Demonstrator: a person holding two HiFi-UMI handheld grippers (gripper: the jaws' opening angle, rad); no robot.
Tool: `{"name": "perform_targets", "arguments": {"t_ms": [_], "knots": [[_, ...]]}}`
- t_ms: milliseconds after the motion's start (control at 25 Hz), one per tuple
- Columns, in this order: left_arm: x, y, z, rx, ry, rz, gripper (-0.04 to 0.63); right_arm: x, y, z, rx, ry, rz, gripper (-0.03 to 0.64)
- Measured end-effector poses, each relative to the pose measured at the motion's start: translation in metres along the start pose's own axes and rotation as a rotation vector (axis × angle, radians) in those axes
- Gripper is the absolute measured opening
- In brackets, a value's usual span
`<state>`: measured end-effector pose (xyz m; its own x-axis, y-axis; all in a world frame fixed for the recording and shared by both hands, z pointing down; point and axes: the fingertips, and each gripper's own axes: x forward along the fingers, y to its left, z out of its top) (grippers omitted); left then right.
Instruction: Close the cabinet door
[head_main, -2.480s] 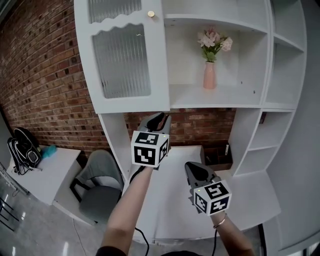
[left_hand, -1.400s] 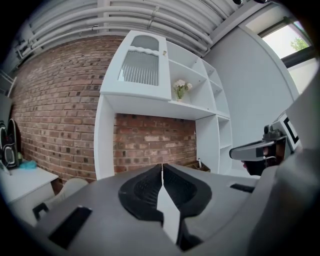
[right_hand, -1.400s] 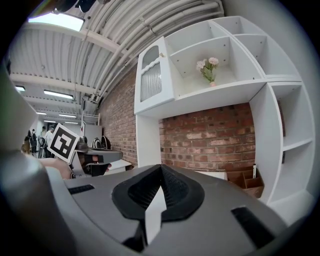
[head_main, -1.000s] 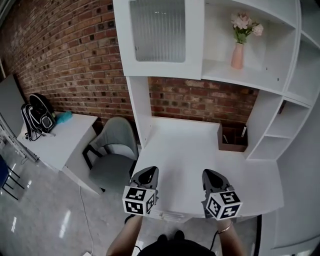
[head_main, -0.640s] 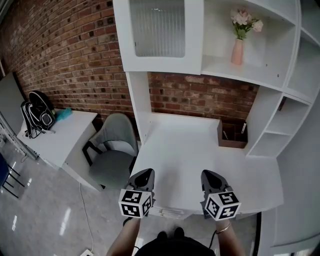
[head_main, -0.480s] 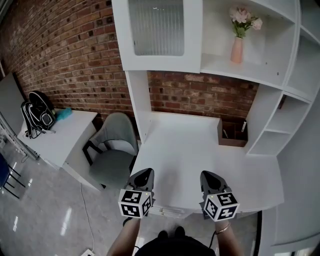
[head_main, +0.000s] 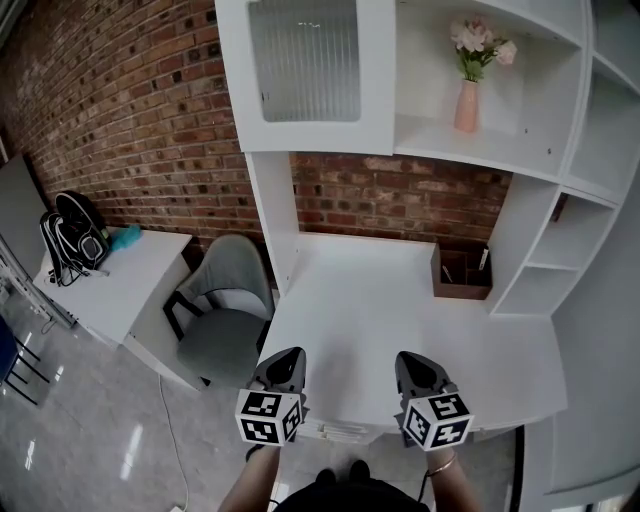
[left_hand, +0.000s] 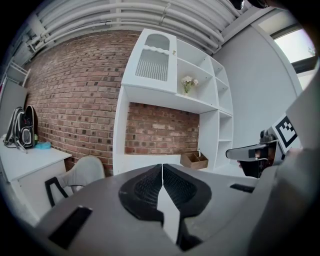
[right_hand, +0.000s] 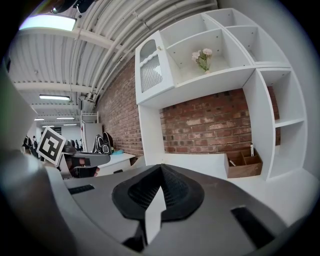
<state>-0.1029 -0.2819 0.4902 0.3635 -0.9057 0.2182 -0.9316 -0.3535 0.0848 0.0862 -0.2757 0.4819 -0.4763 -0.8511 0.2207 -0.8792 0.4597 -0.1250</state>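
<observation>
Two hand-held grippers: the left hand-held gripper and the right hand-held gripper, each topped by a cube of black-and-white square markers, hang side by side but apart over the near edge of the worktop, both pointing towards the shelving.
Left jaws: pressed together tip to tip, with nothing between them.
Right jaws: likewise closed on each other and empty.
Worktop: a plain white desk surface stretching from the hand-held grippers back to the wall.
Organiser: a small brown wooden box with compartments at the back right of the worktop, against a white upright; the thin items in it are too small to tell.
Cabinet door: the white-framed cabinet door with a ribbed glass pane is at the upper left of the tall white shelving unit, well above and beyond both hand-held grippers. It appears to lie flush with the unit's front, though the steep angle makes the seam hard to read.
Knob: a small round gold knob near the door's upper right corner.
Vase: a slim pink vase holding pale flowers on the open shelf just right of the door.
Wall: red brick wall behind the shelving.
Chair: a grey padded chair left of the worktop.
Side table: a low white side table further left, carrying a black backpack.
</observation>
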Motion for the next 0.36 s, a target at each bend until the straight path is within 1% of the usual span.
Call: {"name": "perform_targets", "arguments": {"t_ms": [360], "knots": [[0.0003, -0.0013, -0.0035, -0.006, 0.005, 0.001, 0.014, 0.0035, 0.0007, -0.0025, 0.008, 0.007, 0.003, 0.001]]}}
